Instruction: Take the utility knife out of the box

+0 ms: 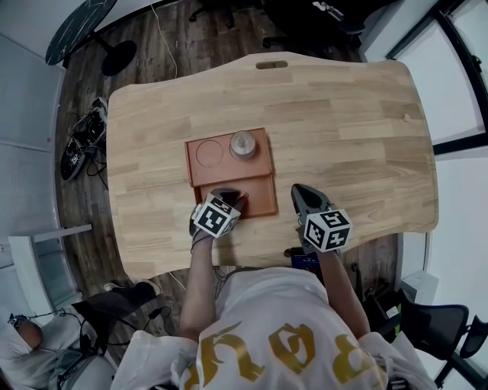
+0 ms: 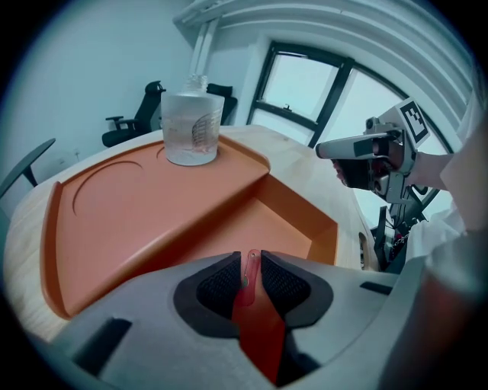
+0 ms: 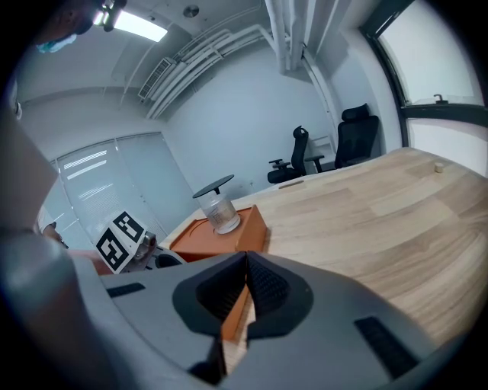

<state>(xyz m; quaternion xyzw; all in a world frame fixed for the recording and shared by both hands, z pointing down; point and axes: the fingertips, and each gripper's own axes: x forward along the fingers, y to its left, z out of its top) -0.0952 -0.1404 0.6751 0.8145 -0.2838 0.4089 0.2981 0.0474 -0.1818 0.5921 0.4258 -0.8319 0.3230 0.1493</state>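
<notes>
So the worktop [image 1: 343,137] is a pale wood slab with rounded corners and a slot cut near the far edge, sitting on a dark plank floor [image 1: 183,30]. Office-type room: pale walls, big dark-framed windows [image 2: 305,91] on one side, two black chairs [image 3: 357,133] against the back, one round black side table [image 1: 80,23], and a tangle of cables [image 1: 84,141] on the floor off the worktop's left end.

On top there's really not much. One orange box [image 1: 259,194] with two sections, a raised flat one and a sunken one nearer the person. One clear jar [image 1: 243,145] stands upright on the raised part beside a round recess. One red knife [image 2: 255,320], down at the sunken section.

Two grippers. The left gripper [image 2: 251,266] dips into the sunken section, jaws a little spread, with the knife in the gap between them. The right gripper [image 3: 245,263] hangs just right of the box near the worktop's front edge, jaws pressed together on nothing.
</notes>
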